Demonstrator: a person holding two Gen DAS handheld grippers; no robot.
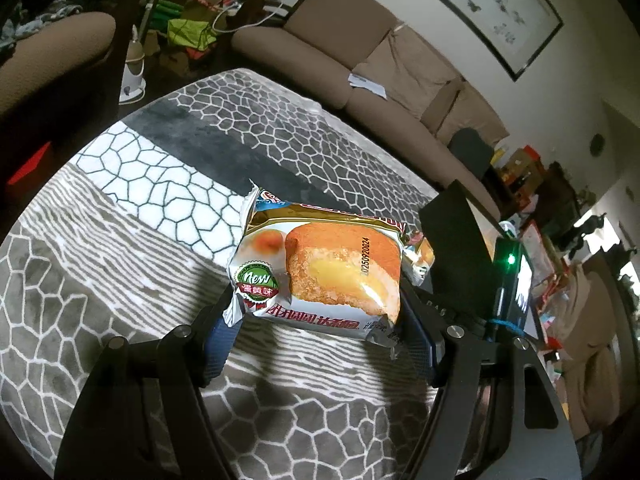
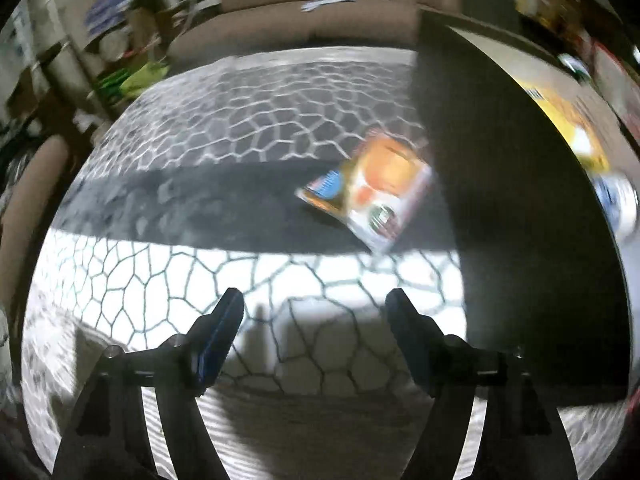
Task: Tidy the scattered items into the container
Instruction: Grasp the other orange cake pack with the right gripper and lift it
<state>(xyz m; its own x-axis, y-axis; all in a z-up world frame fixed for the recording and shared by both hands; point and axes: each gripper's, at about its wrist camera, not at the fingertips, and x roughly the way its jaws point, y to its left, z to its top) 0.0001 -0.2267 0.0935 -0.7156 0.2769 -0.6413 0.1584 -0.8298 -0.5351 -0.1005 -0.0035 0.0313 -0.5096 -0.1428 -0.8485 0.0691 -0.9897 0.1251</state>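
My left gripper (image 1: 320, 314) is shut on a snack cake packet (image 1: 320, 268), silver and gold with a picture of a filled cake, and holds it above the patterned cloth (image 1: 160, 184). Just to its right stands the black container (image 1: 452, 232), with another packet (image 1: 425, 254) peeking out beside its wall. In the blurred right wrist view, my right gripper (image 2: 314, 304) stands open with nothing between its fingers. Ahead of it a second cake packet (image 2: 368, 188) lies on the cloth, close to the container's dark wall (image 2: 500, 200). Packets (image 2: 576, 132) show inside the container.
A grey and white cloth with a cell pattern (image 2: 200, 264) covers the surface. A brown sofa (image 1: 384, 52) with a sheet of paper (image 1: 368, 82) runs along the back. Cluttered shelves (image 1: 532, 208) stand at the right, and boxes and bags (image 1: 188, 32) at the far left.
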